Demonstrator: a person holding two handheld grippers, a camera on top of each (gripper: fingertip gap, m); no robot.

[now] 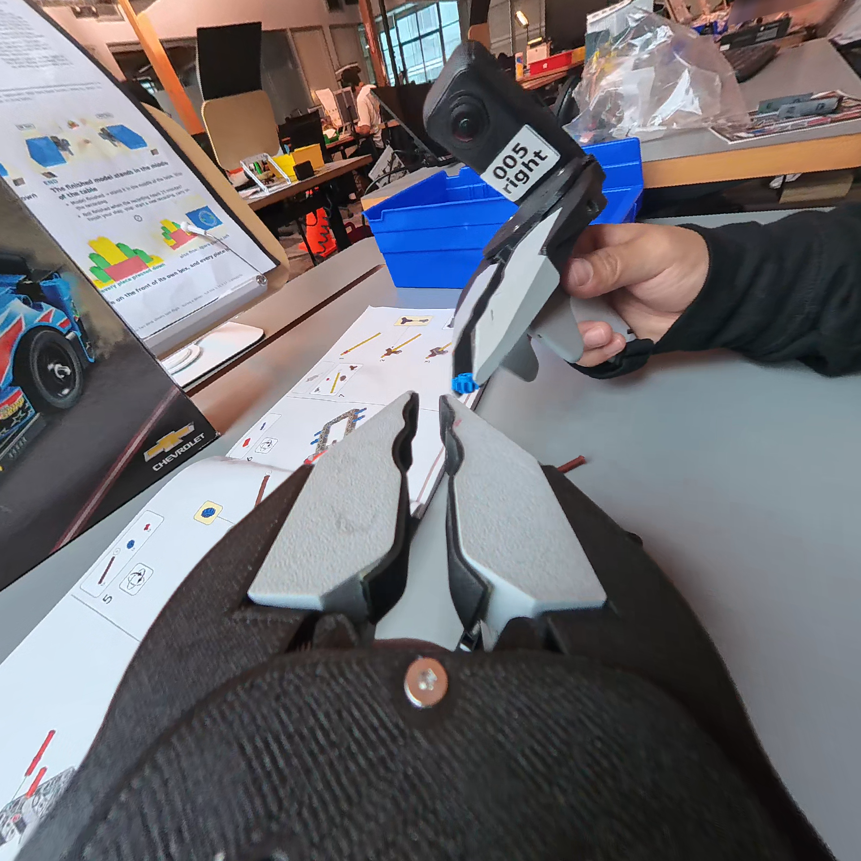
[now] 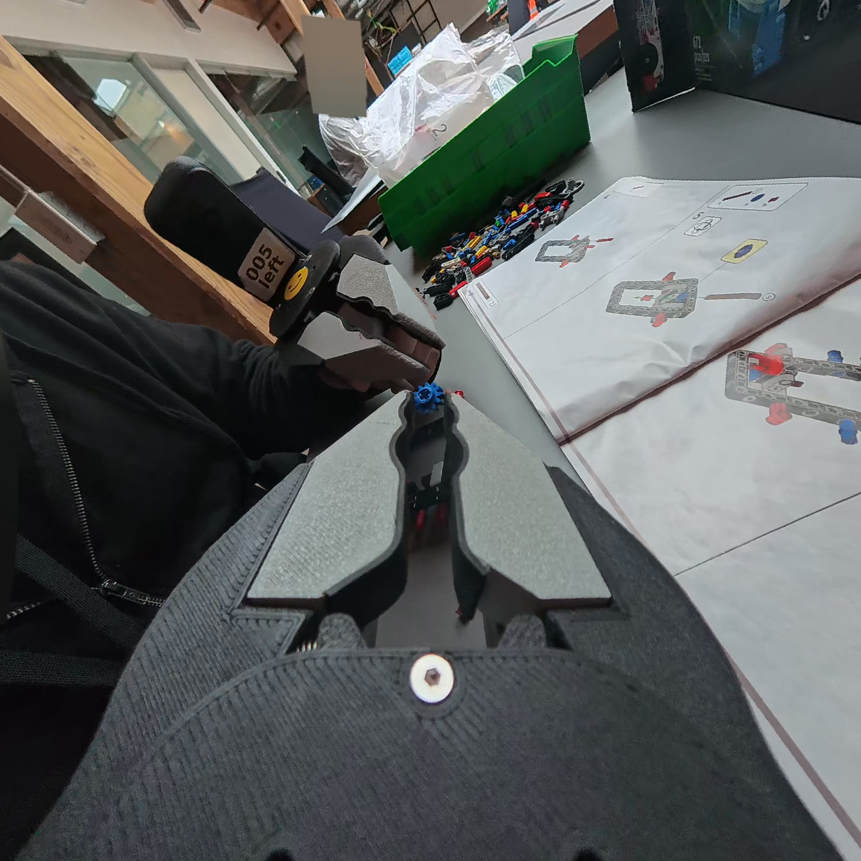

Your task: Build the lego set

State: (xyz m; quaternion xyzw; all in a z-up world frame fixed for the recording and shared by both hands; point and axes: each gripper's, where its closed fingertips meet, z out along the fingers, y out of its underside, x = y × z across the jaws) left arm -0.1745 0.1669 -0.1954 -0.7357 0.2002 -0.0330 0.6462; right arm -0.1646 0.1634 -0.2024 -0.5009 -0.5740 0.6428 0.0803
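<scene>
Your right gripper [image 2: 429, 404] pinches the small blue gear [image 2: 427, 397] at its very fingertips, bore facing back along the fingers, while your left gripper [image 1: 428, 403], narrowly parted and seemingly empty, sits just beside it.

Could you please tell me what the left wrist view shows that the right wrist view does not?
Only the left wrist view shows the blue bin and the brown axle lying on the table. Only the right wrist view shows the green bin and the pile of loose pieces beside it. Both show the blue gear pinched at the tips of the right gripper, and the open instruction booklet.
</scene>
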